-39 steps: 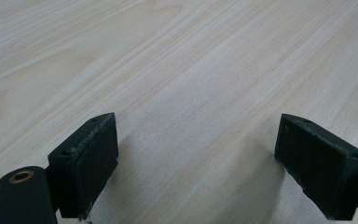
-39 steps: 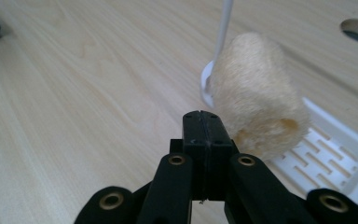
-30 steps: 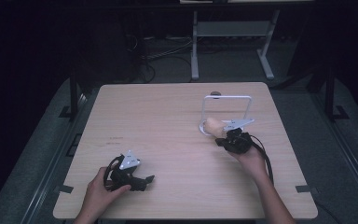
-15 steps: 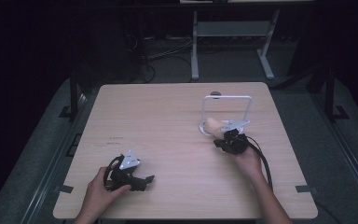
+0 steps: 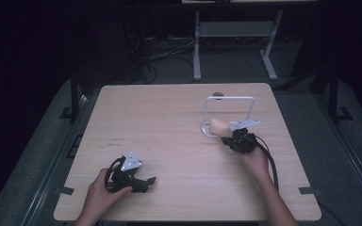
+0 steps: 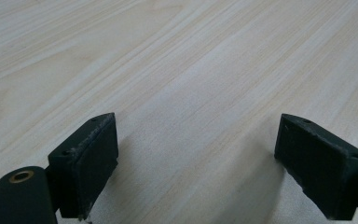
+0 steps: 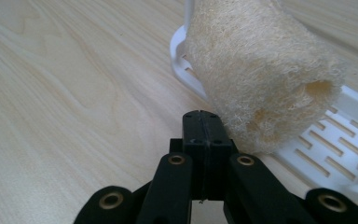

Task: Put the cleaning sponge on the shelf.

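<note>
A pale tan loofah sponge lies on the slotted base of a white rack, partly over the base's near edge. In the high view the loofah sits under the rack's upright white frame at the table's right. My right gripper is shut, jaws pressed flat together with nothing between them, its tip just left of the loofah's lower end. From above, the right gripper is right beside the rack. My left gripper stands open low over bare wood, also seen near the front left.
The light wooden table has bare room across its middle and left. Beyond its far edge, a metal stand and cables lie on a dark floor. A person's hands hold both grippers from the near edge.
The right hand has shifted slightly beside the rack and loofah. The left gripper has stayed where it was.
</note>
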### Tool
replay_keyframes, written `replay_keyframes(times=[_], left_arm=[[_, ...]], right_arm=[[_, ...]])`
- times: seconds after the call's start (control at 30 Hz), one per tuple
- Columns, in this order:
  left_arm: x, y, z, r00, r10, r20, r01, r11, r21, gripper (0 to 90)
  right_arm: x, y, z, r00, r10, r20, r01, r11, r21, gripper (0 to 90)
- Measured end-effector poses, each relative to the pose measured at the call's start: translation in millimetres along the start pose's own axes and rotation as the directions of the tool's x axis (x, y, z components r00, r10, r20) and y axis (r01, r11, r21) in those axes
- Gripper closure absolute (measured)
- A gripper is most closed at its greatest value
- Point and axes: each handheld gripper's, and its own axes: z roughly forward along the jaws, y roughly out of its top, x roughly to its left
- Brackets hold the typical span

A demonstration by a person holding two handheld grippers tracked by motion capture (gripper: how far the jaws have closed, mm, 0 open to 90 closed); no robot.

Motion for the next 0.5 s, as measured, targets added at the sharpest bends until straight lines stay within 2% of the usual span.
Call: replay_keyframes(times=[0.23, 0.5], left_arm=[[0.0, 0.0, 0.0, 1.0000, 0.000, 0.000, 0.000, 1.0000, 0.000, 12.8], [0.0, 0.0, 0.0, 1.0000, 0.000, 0.000, 0.000, 1.0000, 0.000, 12.8]], right_arm=[[-6.1, -2.5, -3.3, 0.9995, 0.020, 0.026, -0.020, 1.000, -0.005, 89.9], [-16.0, -4.8, -7.5, 0.9965, 0.048, 0.068, -0.046, 0.998, -0.036, 90.0]])
